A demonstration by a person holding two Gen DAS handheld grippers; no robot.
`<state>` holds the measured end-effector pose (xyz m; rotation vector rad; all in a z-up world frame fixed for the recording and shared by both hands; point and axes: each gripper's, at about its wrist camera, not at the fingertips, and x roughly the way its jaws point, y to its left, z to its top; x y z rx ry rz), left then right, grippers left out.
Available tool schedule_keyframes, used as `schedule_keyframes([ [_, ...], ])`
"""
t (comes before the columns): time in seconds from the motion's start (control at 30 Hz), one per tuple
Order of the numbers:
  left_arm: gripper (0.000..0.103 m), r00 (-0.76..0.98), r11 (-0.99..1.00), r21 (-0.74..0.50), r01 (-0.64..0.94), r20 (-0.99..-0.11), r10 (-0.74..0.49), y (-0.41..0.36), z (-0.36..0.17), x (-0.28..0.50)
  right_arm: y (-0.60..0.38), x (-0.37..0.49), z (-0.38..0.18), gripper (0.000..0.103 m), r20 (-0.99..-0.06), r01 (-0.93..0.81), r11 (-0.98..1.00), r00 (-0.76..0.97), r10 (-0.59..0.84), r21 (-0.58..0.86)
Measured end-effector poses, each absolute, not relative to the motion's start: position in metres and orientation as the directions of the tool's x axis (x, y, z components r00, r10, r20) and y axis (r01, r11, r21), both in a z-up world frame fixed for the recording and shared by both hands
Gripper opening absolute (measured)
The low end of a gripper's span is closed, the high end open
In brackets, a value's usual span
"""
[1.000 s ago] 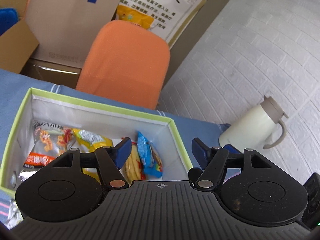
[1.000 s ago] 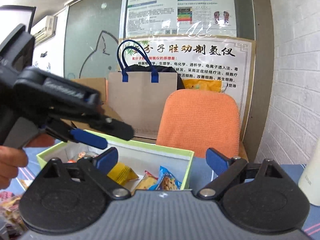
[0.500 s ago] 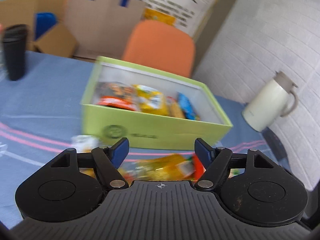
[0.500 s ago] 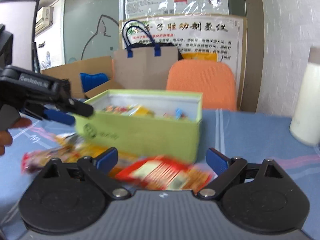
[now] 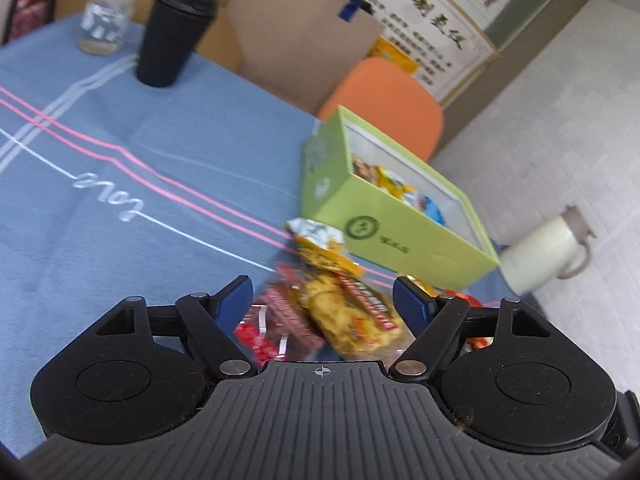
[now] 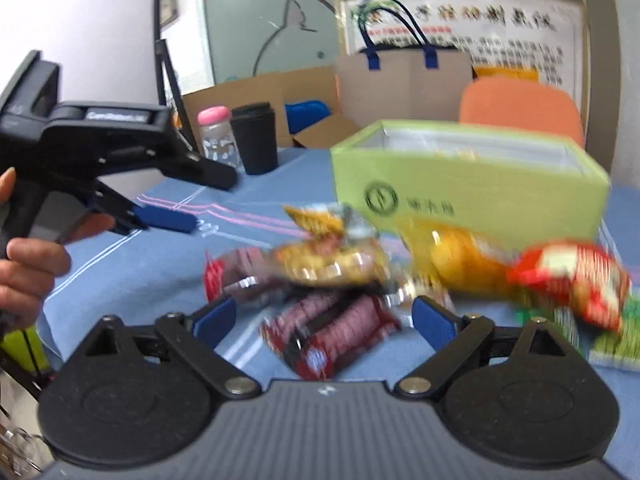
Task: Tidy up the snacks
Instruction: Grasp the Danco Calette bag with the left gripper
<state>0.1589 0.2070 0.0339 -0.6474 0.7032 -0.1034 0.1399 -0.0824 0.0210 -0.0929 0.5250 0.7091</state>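
2 grippers, left gripper (image 5: 322, 294) opening, right gripper (image 6: 323, 316) spread, both empty; snack packets (image 6: 332, 264) blurred, box (image 5: 384, 216) contents at 1 o'clock half hidden.

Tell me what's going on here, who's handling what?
A person holds a gripper in each hand over a blue tablecloth. Both hover above a loose pile of snack packets lying in front of a green box that already holds some snacks. The left gripper is empty, its jaws opening. The right gripper is open and empty too. Nothing is gripped yet.
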Motion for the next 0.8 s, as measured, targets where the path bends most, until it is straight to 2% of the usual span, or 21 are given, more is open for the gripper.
schedule_keyframes([
  [0.07,0.063,0.745,0.788,-0.609,-0.095,-0.568,-0.349,0.205,0.032,0.172,-0.072,0.145,0.03,0.093,-0.472,-0.648,0.759,0.65,0.595,0.065],
  [0.2,0.063,0.695,0.79,-0.609,-0.076,-0.6,-0.396,0.197,0.023,0.202,-0.053,0.167,0.024,0.093,-0.519,-0.656,0.753,0.625,0.583,0.055],
  [0.3,0.062,0.658,0.784,-0.615,-0.085,-0.625,-0.42,0.194,0.012,0.22,-0.046,0.183,0.01,0.093,-0.559,-0.657,0.748,0.585,0.587,0.099],
  [0.43,0.056,0.617,0.787,-0.61,-0.089,-0.654,-0.437,0.187,-0.001,0.227,-0.043,0.195,0.002,0.094,-0.561,-0.654,0.741,0.561,0.609,0.15],
  [0.7,0.053,0.63,0.842,-0.532,-0.092,-0.686,-0.365,0.166,0.0,0.22,-0.041,0.186,0.003,0.094,-0.56,-0.658,0.737,0.557,0.613,0.153],
  [0.8,0.052,0.639,0.83,-0.55,-0.091,-0.672,-0.375,0.163,0.002,0.207,-0.044,0.17,0.006,0.095,-0.548,-0.664,0.733,0.562,0.62,0.148],
])
